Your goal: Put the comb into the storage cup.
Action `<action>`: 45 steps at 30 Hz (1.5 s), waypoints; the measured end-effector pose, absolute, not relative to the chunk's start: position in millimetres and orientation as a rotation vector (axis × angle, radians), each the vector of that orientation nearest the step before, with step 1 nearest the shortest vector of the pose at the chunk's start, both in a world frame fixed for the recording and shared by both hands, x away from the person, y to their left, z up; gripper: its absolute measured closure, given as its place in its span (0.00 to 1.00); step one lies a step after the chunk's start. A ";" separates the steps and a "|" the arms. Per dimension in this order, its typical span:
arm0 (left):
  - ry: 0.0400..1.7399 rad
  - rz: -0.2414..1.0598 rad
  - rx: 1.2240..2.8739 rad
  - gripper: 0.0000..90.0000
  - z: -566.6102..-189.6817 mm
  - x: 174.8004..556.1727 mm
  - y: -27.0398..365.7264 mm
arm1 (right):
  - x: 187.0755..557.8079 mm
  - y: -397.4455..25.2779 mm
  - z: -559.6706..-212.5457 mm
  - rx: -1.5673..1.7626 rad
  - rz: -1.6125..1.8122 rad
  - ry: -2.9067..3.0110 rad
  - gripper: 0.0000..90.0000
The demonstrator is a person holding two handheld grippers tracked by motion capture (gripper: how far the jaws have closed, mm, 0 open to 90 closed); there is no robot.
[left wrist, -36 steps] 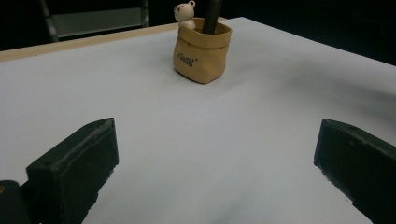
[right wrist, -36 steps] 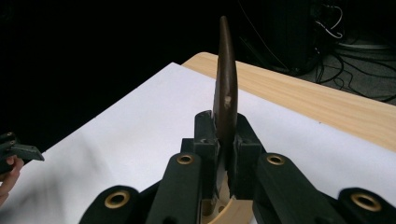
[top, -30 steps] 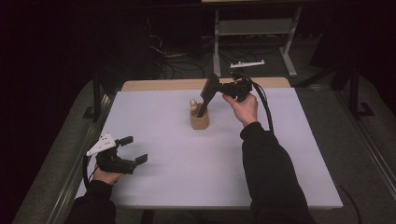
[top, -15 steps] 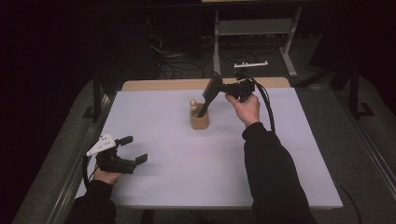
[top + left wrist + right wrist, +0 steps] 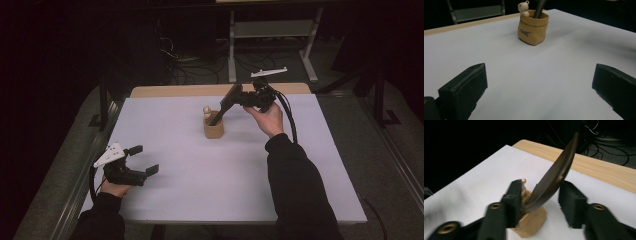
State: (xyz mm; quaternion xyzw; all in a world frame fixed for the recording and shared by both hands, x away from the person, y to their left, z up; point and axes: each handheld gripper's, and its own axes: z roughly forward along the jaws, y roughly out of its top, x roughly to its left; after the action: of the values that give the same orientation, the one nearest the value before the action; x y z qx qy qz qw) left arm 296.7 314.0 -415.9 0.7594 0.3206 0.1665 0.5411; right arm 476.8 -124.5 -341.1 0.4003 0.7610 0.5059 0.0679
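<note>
A small tan pouch (image 5: 213, 130) stands mid-table with a tiny bear figure (image 5: 206, 110) at its rim. A dark curved blade (image 5: 225, 106) leans out of the pouch up to the right. My right gripper (image 5: 236, 95) is shut on the blade's upper part, held above the table. In the right gripper view the blade (image 5: 554, 175) runs between the jaws of that gripper (image 5: 541, 183), over the pouch (image 5: 531, 222). My left gripper (image 5: 145, 160) rests open and empty at the near left. Beyond the left gripper (image 5: 540, 70), the left gripper view has the pouch (image 5: 532, 28) and bear (image 5: 524, 7).
The white table top (image 5: 200, 190) has a wooden strip (image 5: 170, 91) along its far edge. Behind it are a metal stand (image 5: 270, 30) and floor cables (image 5: 185, 60). Dark frame posts stand at the far left and far right of the table.
The right hand and the blade's upper end have shifted slightly to the right. The pouch and the left gripper have not moved.
</note>
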 end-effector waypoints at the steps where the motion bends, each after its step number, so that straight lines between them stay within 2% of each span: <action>1: 0.762 0.396 1.804 0.00 -415.9 296.7 314.0 | 476.8 -124.5 -341.1 1.206 1.524 2.293 0.52; 2: 0.760 0.395 1.806 0.00 -415.8 296.6 313.5 | 476.3 -126.0 -341.7 1.191 1.519 2.302 0.40; 3: 0.759 0.395 1.806 0.00 -415.9 296.7 313.5 | 475.8 -126.2 -342.1 1.184 1.504 2.309 0.36; 4: 0.759 0.395 1.806 0.00 -415.9 296.7 313.5 | 475.8 -126.2 -342.1 1.184 1.504 2.309 0.36; 5: 0.760 0.393 1.806 0.00 -416.0 296.8 313.6 | 474.3 -126.3 -342.9 1.156 1.478 2.327 0.26; 6: 0.761 0.394 1.807 0.00 -416.0 296.8 313.7 | 473.5 -126.3 -343.1 1.145 1.463 2.331 0.22; 7: 0.761 0.394 1.807 0.00 -416.0 296.8 313.7 | 473.5 -126.3 -343.1 1.145 1.463 2.331 0.22; 8: 0.761 0.392 1.806 0.00 -416.1 296.9 313.7 | 472.4 -126.5 -343.6 1.127 1.442 2.345 0.14; 11: 0.761 0.392 1.806 0.00 -416.1 296.9 313.6 | 471.4 -126.9 -343.5 1.127 1.427 2.349 0.14; 13: 0.760 0.391 1.808 0.00 -416.2 296.9 313.5 | 470.2 -127.8 -344.0 1.125 1.411 2.362 0.04; 14: 0.760 0.391 1.808 0.00 -416.2 296.9 313.5 | 470.2 -127.8 -344.0 1.125 1.411 2.362 0.04; 15: 0.760 0.389 1.809 0.00 -416.3 297.0 313.4 | 468.5 -129.1 -344.5 1.118 1.403 2.364 0.00; 45: 0.765 0.387 1.818 0.00 -417.2 297.1 313.0 | 443.3 -177.7 -354.9 1.140 1.428 2.328 0.00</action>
State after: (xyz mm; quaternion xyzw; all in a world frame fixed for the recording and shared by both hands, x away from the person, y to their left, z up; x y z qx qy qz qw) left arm 297.1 313.0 -417.2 0.7635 0.3212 0.1627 0.5362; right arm 443.3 -177.7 -354.9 0.3835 0.7834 0.4806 0.0910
